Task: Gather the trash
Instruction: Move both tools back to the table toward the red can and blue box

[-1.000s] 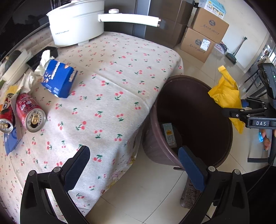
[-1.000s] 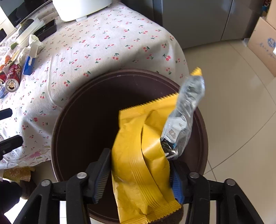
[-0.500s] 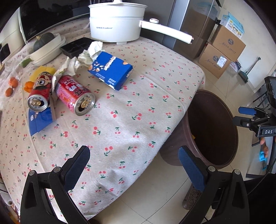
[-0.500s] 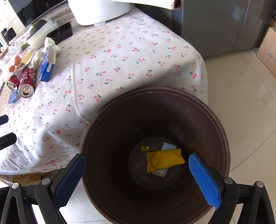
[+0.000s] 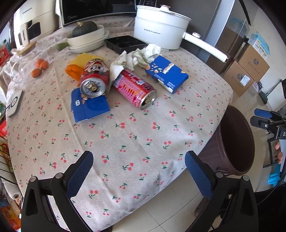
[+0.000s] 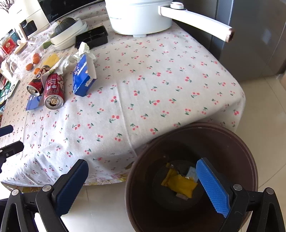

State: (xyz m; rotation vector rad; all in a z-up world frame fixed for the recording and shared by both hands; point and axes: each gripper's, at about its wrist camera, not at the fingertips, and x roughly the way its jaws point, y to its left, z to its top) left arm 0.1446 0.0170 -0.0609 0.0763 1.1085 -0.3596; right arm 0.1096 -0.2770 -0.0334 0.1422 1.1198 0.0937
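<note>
A brown trash bin (image 6: 237,142) stands on the floor beside the cherry-print table (image 5: 134,142); a yellow wrapper (image 6: 180,183) lies at its bottom. On the table lie two red cans (image 5: 134,88) (image 5: 93,78), a blue carton (image 5: 166,74), a flat blue packet (image 5: 89,107) and crumpled tissue (image 5: 144,53). My left gripper (image 5: 139,171) is open and empty over the table's near edge. My right gripper (image 6: 141,185) is open and empty above the bin's near rim; it also shows in the left wrist view (image 5: 268,119). The bin shows there too (image 5: 236,142).
A white electric pot (image 5: 160,26) with a long handle stands at the table's back. A black tray (image 5: 125,43), stacked white bowls with a squash (image 5: 87,38), small oranges (image 5: 39,67) and a microwave (image 5: 96,9) sit behind the trash. Cardboard boxes (image 5: 248,71) stand on the floor.
My right gripper opened and let go of the yellow wrapper, which now lies in the bin. My left gripper swung left, from the bin toward the cans on the table.
</note>
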